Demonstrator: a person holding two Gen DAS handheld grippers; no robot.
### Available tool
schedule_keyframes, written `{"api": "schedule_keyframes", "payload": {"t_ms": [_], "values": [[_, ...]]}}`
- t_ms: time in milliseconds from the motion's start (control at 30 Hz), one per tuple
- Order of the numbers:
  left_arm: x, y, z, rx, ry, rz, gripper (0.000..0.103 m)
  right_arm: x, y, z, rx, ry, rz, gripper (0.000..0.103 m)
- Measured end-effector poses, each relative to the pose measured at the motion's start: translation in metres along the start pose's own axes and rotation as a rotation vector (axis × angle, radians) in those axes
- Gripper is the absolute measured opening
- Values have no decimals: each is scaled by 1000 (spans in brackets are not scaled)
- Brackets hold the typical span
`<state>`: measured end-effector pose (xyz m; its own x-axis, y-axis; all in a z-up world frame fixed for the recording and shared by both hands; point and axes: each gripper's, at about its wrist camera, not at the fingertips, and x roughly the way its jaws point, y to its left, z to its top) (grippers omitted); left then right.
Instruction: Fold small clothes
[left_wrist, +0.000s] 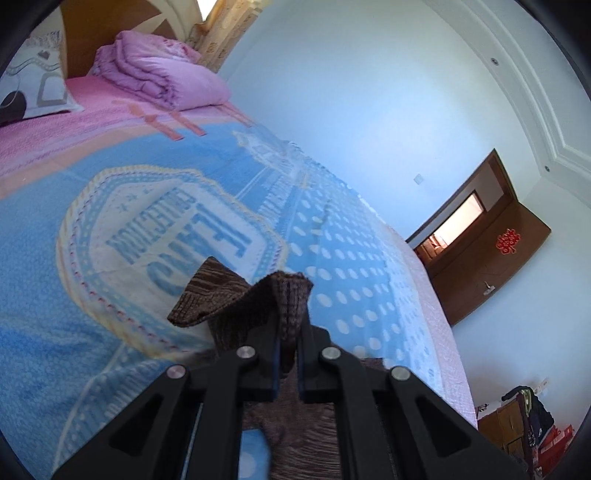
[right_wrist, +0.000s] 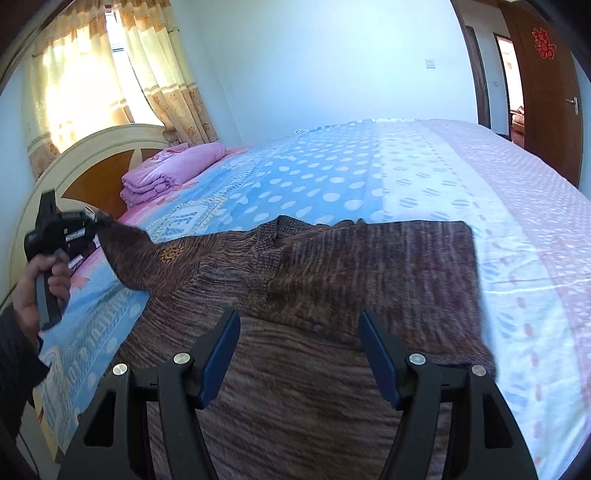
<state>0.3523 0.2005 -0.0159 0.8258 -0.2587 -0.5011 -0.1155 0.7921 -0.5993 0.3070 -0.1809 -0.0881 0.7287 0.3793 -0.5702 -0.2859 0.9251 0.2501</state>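
Sweater sleeve in left claw, bedspread beyond.

Brown sweater's near hem cut off by the frame edge; cuff hidden inside left hand-held gripper.

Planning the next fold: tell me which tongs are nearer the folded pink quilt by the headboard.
Left. The left tongs, pinching the brown knitted sweater, are toward the folded pink quilt; the right tongs hang open farther down the bed.
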Motion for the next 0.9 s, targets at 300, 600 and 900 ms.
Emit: {"api": "schedule_keyframes", "payload": {"t_ms": [300,600,900], "values": [[5,-71,-7,47,20,-110,6,-32,-20,-15,-17,16,-13,67],[34,-134,-48,88,87,-228,6,-47,-35,-41,-12,29,-19,68],[90,-178,-154,333,211,-135,6,-49,-42,-60,3,21,-15,68]]}}
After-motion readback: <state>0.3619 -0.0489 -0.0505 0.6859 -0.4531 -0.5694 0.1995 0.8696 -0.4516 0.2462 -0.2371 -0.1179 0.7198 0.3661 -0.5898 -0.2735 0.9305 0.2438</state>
